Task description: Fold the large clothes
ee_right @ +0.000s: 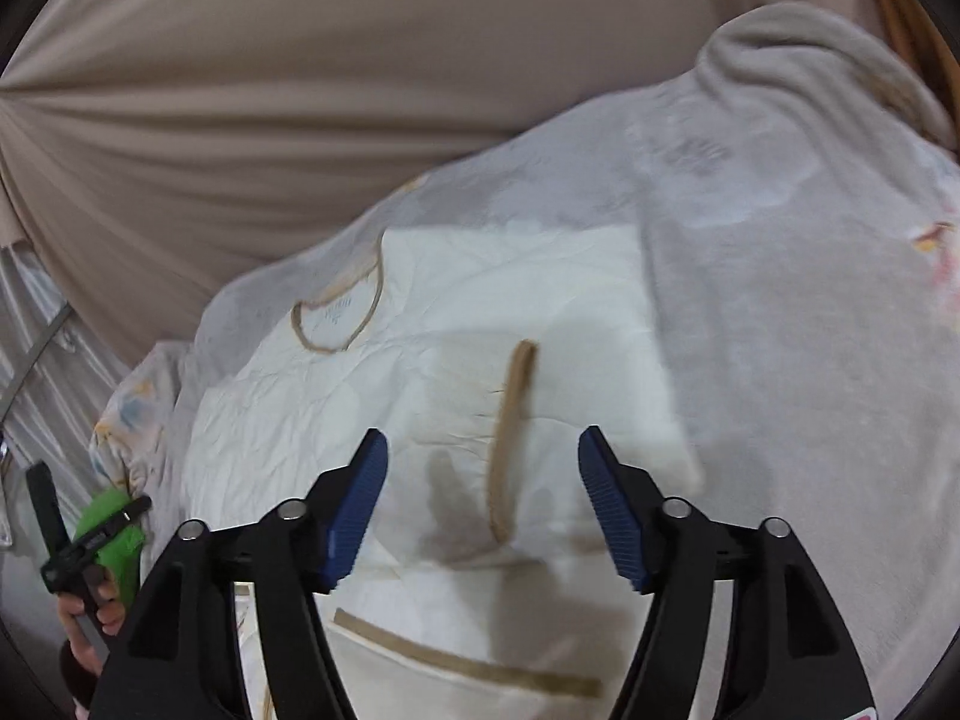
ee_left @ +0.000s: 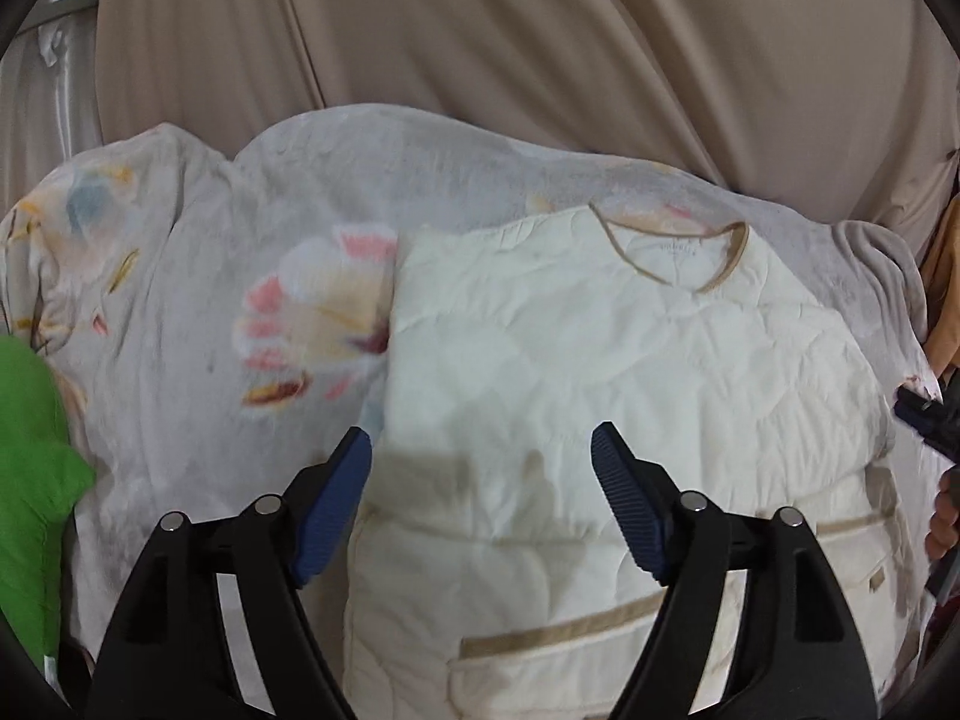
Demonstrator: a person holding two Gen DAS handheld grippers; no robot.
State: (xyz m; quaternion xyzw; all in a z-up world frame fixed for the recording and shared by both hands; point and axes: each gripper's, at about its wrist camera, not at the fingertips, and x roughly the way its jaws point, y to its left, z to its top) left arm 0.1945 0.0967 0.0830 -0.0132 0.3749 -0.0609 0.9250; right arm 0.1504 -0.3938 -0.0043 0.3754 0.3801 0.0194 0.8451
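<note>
Behind everything, a beige curtain hanging in long folds at the far side. Below it, a grey floral blanket spread wide as the folding surface, rumpled toward its far right edge. On the blanket, right of centre in the left wrist view, a cream quilted garment lying flat, tan-trimmed neckline at the far end, pocket band nearest the cameras; sides apparently turned in already to make a narrow panel, with a tan-edged cuff laid over the middle. At the near left edge, a green cloth, well apart from the garment and likely waiting its turn. Over the near hem, left tool spread wide, nothing between its blue pads. Right tool likewise spread and pinching nothing, poised above the cuff, probably to take the near edge for a lengthwise fold.
</note>
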